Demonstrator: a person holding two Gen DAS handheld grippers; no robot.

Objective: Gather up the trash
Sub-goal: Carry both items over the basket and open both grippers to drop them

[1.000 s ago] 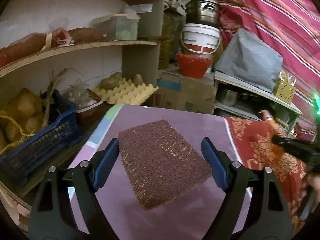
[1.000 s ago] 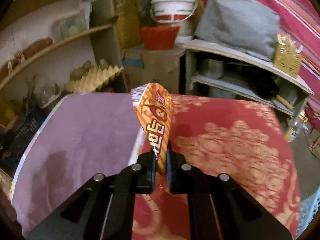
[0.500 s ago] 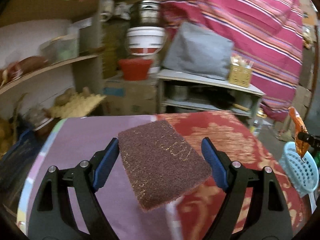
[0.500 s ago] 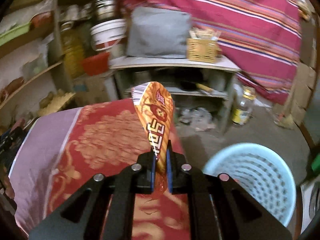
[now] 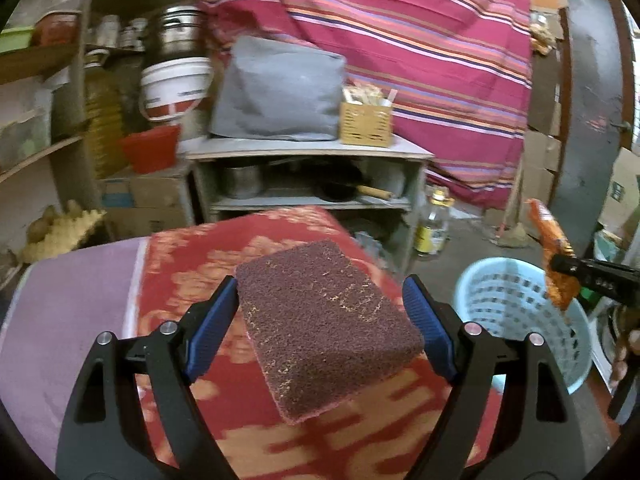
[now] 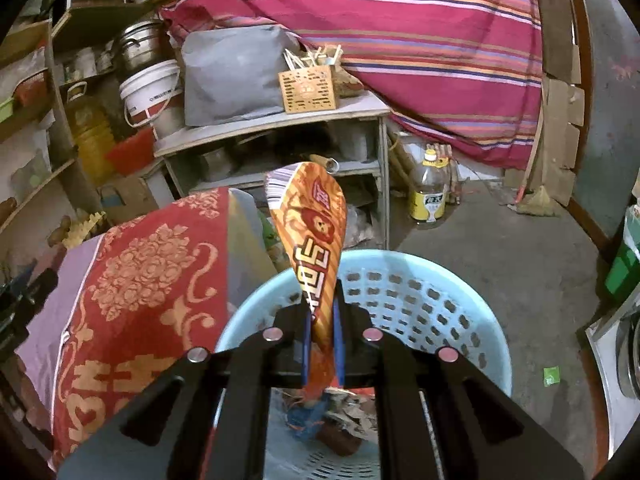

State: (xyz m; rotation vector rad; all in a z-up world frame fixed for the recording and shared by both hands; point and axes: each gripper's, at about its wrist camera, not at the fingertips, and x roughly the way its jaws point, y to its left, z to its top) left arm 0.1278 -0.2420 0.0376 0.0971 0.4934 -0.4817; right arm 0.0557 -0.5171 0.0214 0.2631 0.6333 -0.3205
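Observation:
A maroon scouring pad (image 5: 324, 328) is clamped slantwise in my left gripper (image 5: 320, 292), whose blue pads press its two sides above the red floral tablecloth (image 5: 192, 264). My right gripper (image 6: 322, 312) is shut on an orange snack wrapper (image 6: 316, 224) that sticks up from the jaws. It hangs over the light blue perforated basket (image 6: 420, 280), which stands on the floor beside the table and holds some scraps (image 6: 320, 420). The left wrist view shows that same right gripper (image 5: 560, 266) with the wrapper (image 5: 548, 236) above the basket (image 5: 504, 300) at the right.
A grey shelf unit (image 5: 312, 152) with pots, a grey bag and a yellow box stands behind the table. On the concrete floor are a bottle (image 6: 430, 196) and a small green scrap (image 6: 551, 374). A striped red cloth (image 6: 400, 20) hangs at the back.
Both grippers have swung right, away from the wooden shelves, each keeping its load. The right gripper with the wrapper has gone from over the table to above the blue basket.

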